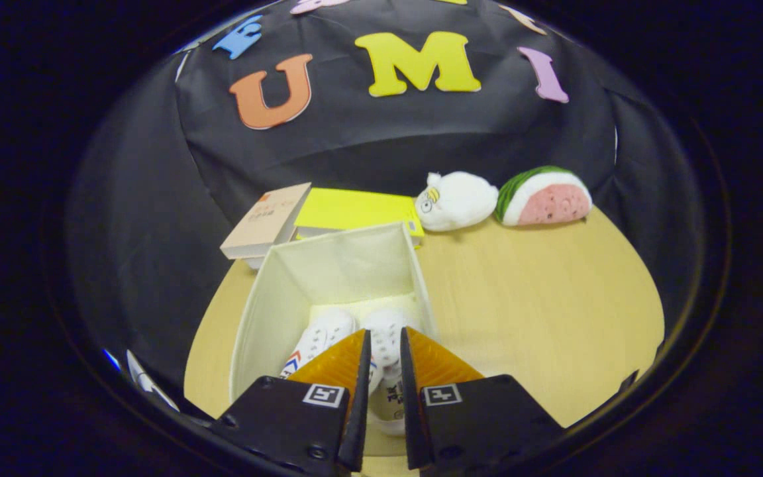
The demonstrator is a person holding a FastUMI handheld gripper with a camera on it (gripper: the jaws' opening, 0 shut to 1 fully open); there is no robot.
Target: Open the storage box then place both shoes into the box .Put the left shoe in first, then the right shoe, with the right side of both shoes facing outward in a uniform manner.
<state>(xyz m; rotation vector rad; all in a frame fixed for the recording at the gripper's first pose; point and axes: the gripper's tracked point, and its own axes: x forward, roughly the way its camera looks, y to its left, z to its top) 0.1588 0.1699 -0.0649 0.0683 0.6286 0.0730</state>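
Two books (pixel 267 222) (pixel 355 211), white plush (pixel 457 201), watermelon plush (pixel 544 197) at back of wooden table (pixel 540 298)

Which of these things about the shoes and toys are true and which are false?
1. Two white shoes lie inside the open storage box. True.
2. The hand-held gripper is squeezing the watermelon toy. False: its fingers are nearly together over the shoes in the box, and the watermelon toy lies far beyond them by the wall.
3. A white plush toy sits right beside the watermelon toy. True.
4. The yellow book is inside the box. False: it lies on the table behind the box.
5. The box still has its lid on. False: its top is open.
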